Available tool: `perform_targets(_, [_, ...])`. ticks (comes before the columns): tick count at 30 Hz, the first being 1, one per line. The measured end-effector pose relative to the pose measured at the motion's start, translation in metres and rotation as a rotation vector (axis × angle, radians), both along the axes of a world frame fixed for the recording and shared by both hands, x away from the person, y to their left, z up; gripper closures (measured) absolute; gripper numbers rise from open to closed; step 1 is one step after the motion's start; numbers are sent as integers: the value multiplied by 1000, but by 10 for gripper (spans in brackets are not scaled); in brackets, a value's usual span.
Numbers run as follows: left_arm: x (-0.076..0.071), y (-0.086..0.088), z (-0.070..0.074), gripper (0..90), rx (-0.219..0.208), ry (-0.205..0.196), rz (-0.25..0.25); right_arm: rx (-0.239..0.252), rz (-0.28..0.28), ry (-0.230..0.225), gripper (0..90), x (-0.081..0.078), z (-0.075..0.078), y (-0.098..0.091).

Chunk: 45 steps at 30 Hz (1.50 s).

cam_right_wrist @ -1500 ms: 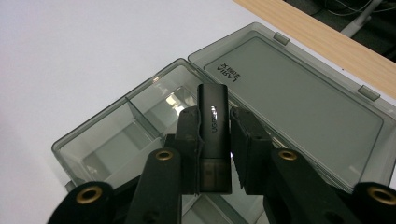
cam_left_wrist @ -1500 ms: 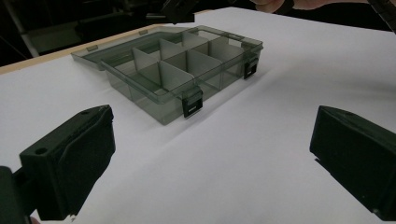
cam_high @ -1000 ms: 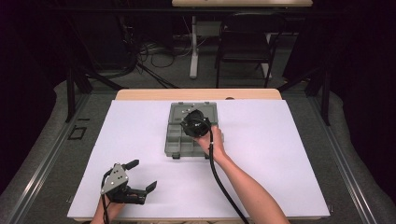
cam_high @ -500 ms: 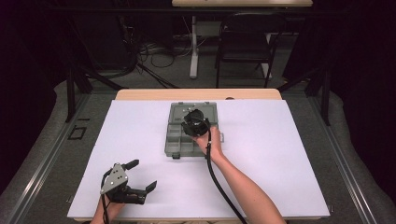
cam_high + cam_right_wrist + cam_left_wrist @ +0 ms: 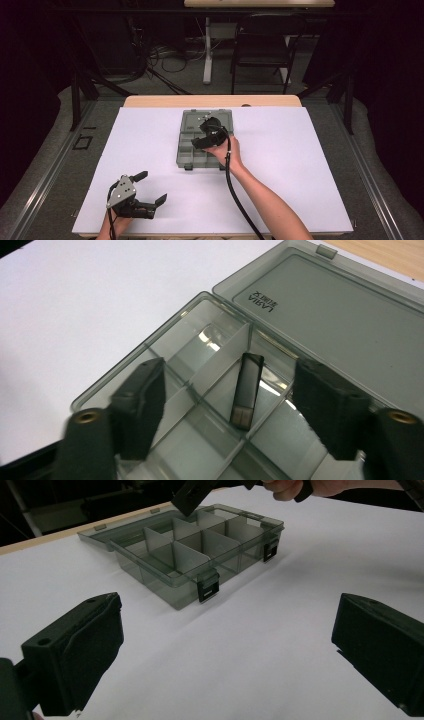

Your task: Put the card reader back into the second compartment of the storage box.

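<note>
The right gripper hangs over the box, its jaws just opened, with the stick loose between them, leaning in a compartment near the lid. Best to lift straight up, clear of the dividers. The left gripper rests wide open and empty, well nearer the person. The stick appears in the right gripper view; the high view has the hand over that spot.

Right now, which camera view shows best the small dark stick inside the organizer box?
The right gripper view: the stick lies close, between the open jaws, in one compartment of the box. In the high view the right gripper covers it; the left gripper view does not reveal it.
</note>
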<state>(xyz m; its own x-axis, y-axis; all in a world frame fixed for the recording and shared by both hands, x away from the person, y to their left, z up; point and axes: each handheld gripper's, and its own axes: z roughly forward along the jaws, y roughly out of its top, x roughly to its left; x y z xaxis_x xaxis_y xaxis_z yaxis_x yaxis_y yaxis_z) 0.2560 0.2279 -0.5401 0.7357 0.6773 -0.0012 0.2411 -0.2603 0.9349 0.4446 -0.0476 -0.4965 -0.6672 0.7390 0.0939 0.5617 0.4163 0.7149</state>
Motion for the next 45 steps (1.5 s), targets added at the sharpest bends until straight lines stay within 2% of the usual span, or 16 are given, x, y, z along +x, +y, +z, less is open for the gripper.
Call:
perform_targets(5, [0,-1,0,4,1,1,3,15,39,9,159,-10,7,-11])
perform_targets(11, [1,-1,-1,4,5,4,-4,29,100,12,110,-23,15,-28])
perform_targets(15, [1,-2,-1,4,8,7,-5,30,115,14,75,-33,21,-39])
perform_targets(22, [1,-2,-1,4,7,6,-4,38,139,1,56,-49,27,-53])
perform_targets(36, [2,-2,-1,4,10,8,-2,-1,180,-23,39,-79,28,-73])
perform_targets(45, [2,-1,-1,4,11,7,0,0,168,-40,19,-92,27,-92])
